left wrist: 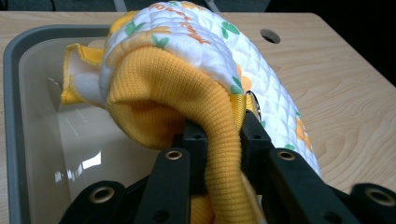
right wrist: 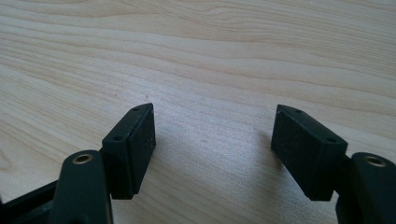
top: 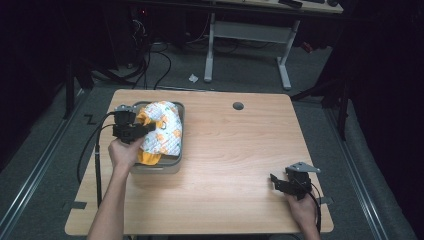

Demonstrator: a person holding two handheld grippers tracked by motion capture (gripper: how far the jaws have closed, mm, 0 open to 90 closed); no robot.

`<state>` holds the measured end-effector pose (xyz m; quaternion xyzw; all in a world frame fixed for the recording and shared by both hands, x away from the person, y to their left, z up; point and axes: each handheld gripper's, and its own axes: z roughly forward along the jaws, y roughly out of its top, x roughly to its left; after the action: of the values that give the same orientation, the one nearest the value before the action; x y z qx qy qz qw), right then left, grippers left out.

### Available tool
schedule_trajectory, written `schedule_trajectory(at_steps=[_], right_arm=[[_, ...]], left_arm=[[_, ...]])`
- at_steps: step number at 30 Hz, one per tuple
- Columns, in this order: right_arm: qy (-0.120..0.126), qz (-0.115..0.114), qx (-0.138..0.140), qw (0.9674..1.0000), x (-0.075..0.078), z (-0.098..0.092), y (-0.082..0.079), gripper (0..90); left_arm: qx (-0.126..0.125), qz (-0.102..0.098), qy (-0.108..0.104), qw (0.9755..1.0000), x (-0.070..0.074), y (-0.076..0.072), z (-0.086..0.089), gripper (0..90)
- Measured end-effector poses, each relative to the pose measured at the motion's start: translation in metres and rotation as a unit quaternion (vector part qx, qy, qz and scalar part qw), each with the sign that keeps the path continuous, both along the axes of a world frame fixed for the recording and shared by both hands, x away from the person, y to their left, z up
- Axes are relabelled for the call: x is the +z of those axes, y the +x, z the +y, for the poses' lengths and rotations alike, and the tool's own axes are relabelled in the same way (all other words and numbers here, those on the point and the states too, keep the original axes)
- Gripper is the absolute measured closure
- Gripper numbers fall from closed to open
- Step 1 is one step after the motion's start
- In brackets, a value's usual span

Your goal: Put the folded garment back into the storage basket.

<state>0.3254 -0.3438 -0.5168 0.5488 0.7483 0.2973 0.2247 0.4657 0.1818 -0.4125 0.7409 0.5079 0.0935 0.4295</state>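
- We are gripping the quilted garment [left wrist: 196, 70] with the left gripper [left wrist: 218, 140]; its jaws are closed on the yellow ribbed cuff [left wrist: 219, 154].
- The garment is lying in the grey bin [top: 176, 161] at the table's left side, bulging above the rim and draping over the near wall.
- Its long axis is running from the bin's far end toward the near end, with the yellow ribbed end pointing toward us.
- The bin wall [left wrist: 11, 140] is standing just beside the gripped cuff.
- We are resting the right gripper [right wrist: 212, 140] well apart, near the table's right front corner, jaws spread wide with nothing between them.
- The wooden table [top: 235, 150] is carrying a round hole [top: 238, 106] near its far edge.
- A white desk frame [top: 247, 45] and floor cables [top: 160, 65] are standing beyond, in a dark room.
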Motion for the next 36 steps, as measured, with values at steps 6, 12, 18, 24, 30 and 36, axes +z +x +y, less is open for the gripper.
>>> schedule_trajectory(at_steps=[6,12,18,24,30,36], right_arm=[[0.0,0.0,0.0,1.0,0.0,0.0,0.0,31.0],[0.0,0.0,0.0,1.0,0.0,0.0,0.0,31.1],[0.0,0.0,0.0,1.0,0.0,0.0,0.0,31.1],[0.0,0.0,0.0,1.0,0.0,0.0,0.0,31.0],[0.0,0.0,0.0,1.0,0.0,0.0,-0.001,31.0],[0.0,0.0,0.0,1.0,0.0,0.0,-0.001,31.0]], left_arm=[[0.007,0.012,0.002,0.9999,-0.012,0.006,0.0,76.6],[0.01,0.029,0.016,0.9994,-0.023,0.013,-0.001,76.6],[0.007,0.047,0.03,0.9984,-0.032,0.021,-0.006,75.8],[0.016,0.08,0.061,0.9948,-0.041,0.031,-0.01,71.2],[0.055,0.07,0.109,0.9901,-0.041,0.031,-0.014,45.6],[0.071,0.031,0.13,0.9885,-0.031,0.023,-0.014,37.8]])
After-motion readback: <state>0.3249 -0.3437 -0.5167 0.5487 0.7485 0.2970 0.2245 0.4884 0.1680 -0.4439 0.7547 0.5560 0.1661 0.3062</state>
